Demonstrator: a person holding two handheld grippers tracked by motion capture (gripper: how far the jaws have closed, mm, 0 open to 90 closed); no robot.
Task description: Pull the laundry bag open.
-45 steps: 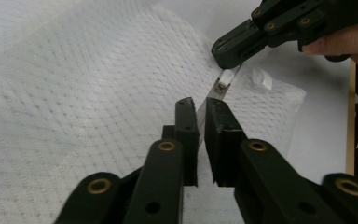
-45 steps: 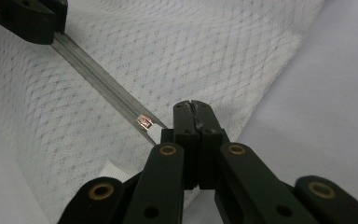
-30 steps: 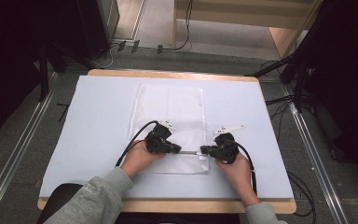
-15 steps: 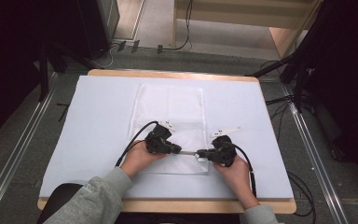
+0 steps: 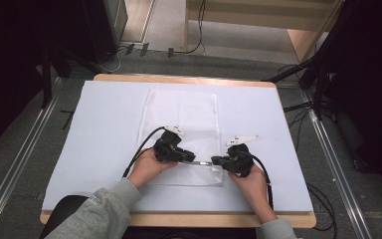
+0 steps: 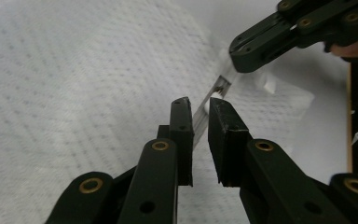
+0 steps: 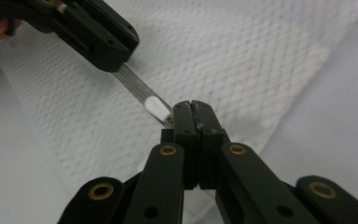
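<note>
A thin clear ribbed strip (image 5: pixel 202 162) with a white end piece (image 7: pixel 157 108) spans the short gap between my two grippers, just above the near end of a white textured cloth (image 5: pixel 179 114). My left gripper (image 5: pixel 191 158) points right and has the strip (image 6: pixel 212 95) between its jaws, which stand close on it with a narrow slit showing. My right gripper (image 5: pixel 214 161) points left, its jaws pressed together on the strip's other end (image 7: pixel 192 105). Each gripper view shows the other gripper (image 6: pixel 235 56) (image 7: pixel 121 58) farther along the strip (image 7: pixel 137 86).
The cloth lies lengthwise down the middle of a white-covered table (image 5: pixel 104 124) with a wooden rim (image 5: pixel 179 78). Cables trail from both grippers toward the near edge. Dark stands and floor cables ring the table.
My right gripper has shifted slightly left toward the left gripper, shortening the span of strip between them. The left hand has stayed almost still.
</note>
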